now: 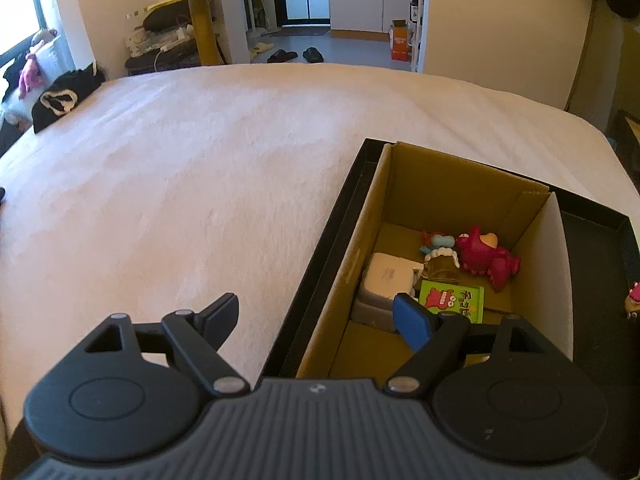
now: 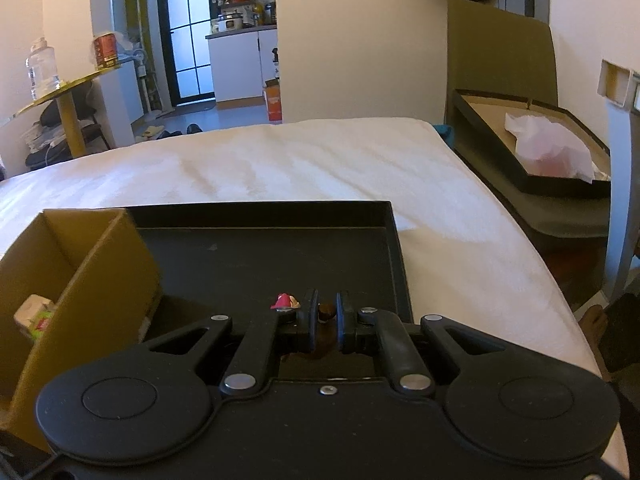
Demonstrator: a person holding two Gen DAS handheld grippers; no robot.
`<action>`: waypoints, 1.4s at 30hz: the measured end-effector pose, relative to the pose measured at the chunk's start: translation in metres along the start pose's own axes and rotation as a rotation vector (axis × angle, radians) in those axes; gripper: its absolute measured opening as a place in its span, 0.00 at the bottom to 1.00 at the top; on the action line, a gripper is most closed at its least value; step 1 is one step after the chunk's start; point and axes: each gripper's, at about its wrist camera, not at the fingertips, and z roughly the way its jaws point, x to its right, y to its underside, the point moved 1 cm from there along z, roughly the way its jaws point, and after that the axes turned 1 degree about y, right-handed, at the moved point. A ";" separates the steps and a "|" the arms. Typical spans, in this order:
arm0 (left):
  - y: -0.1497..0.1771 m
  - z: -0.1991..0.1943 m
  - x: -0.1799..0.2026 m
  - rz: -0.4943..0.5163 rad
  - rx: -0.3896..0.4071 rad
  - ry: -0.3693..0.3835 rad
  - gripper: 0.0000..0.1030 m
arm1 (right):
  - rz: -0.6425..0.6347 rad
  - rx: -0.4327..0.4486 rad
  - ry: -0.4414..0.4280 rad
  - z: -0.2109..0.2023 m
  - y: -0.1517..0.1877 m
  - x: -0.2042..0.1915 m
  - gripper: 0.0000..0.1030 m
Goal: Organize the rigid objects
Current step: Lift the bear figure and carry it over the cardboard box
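In the left wrist view an open cardboard box [image 1: 448, 184] stands inside a black tray [image 1: 600, 248] on the white bed. On the box's floor lie a pink dinosaur toy [image 1: 486, 256], a green packet [image 1: 454, 300], a white block [image 1: 386, 278] and a small blue-topped figure [image 1: 438, 254]. My left gripper [image 1: 320, 316] is open and holds nothing; its left finger is over the bed and its blue-padded right finger is over the box. In the right wrist view my right gripper [image 2: 328, 312] is shut on a small pink-and-brown figurine [image 2: 326, 311] above the black tray [image 2: 280, 256]. The same figurine [image 1: 634, 300] shows at the left view's right edge.
The white bedcover [image 1: 180, 180] spreads left of and beyond the tray. Another black tray with crumpled white paper [image 2: 548, 148] sits on a surface to the right of the bed. A yellow round table [image 2: 64, 88] with a bottle stands past the bed's far edge.
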 end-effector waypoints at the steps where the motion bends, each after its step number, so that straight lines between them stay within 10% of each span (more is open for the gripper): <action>1: 0.000 0.000 -0.001 -0.006 -0.002 0.005 0.81 | -0.004 0.002 -0.002 -0.003 -0.001 -0.003 0.09; 22: 0.004 -0.003 -0.014 -0.033 0.058 0.082 0.76 | -0.110 0.084 -0.053 -0.047 -0.045 -0.072 0.09; 34: 0.006 0.002 -0.031 -0.142 0.040 0.173 0.29 | -0.271 0.094 -0.119 -0.060 -0.064 -0.124 0.09; 42: 0.008 0.001 -0.038 -0.186 0.042 0.233 0.18 | -0.367 0.092 -0.172 -0.066 -0.072 -0.151 0.09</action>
